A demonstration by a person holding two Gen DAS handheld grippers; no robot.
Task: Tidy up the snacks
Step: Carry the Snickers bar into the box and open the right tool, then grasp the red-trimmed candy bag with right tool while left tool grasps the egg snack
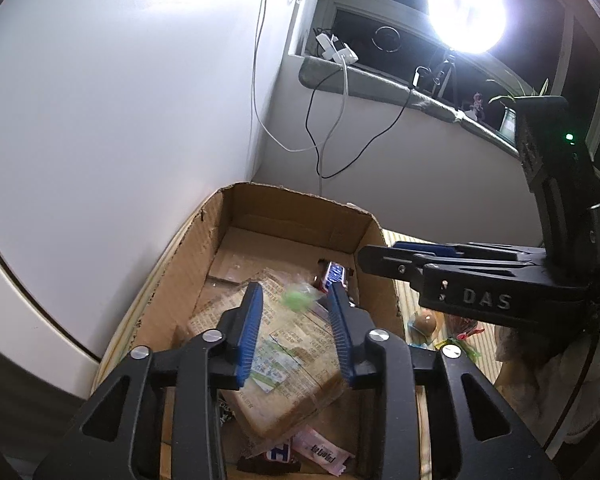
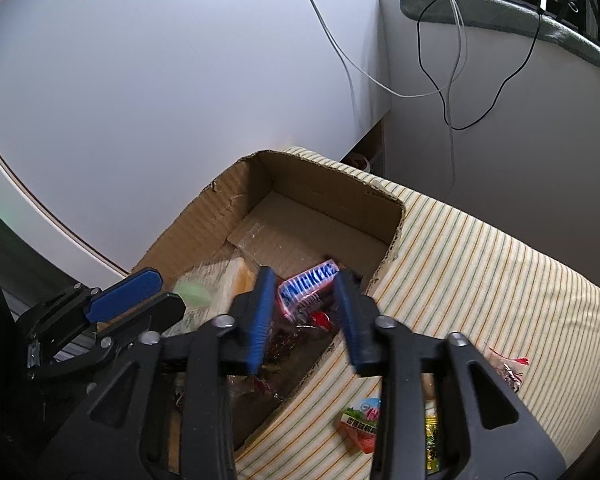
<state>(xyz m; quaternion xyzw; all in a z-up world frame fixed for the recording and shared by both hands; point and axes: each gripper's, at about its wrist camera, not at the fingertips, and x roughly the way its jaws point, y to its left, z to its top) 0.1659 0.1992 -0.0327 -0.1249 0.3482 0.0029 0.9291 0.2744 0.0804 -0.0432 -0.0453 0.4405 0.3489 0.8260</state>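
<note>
Your left tongs [image 1: 296, 294] stand spread over the cardboard box [image 1: 180, 264], with nothing pinched between the blue pads. A blurred small green thing [image 1: 298, 298] shows in the gap between the pads, and you cannot tell whether it touches either one. Below them, inside the box, lies a large tan packet [image 1: 296, 360] with printed text, tilted across the floor of the box. Nearer you, at the box's near end, lie a pink wrapper [image 1: 324, 454] and a dark bar [image 1: 276, 456].

Your right tongs [image 2: 304, 280] are spread too and hold nothing. They hang over the right wall of the box [image 2: 384, 208], one finger inside and the other above the rim. A Snickers bar [image 2: 308, 284] lies in the box between the two fingers, resting on clear wrappers with red bits [image 2: 320, 320].

The box sits on a striped cloth [image 2: 480, 280] that covers the surface. More snacks lie on the cloth just right of the box: a green and pink packet [image 2: 360, 420], a yellow-green one [image 2: 432, 436] partly hidden by your tongs, and a clear wrapper [image 2: 508, 368].
</note>
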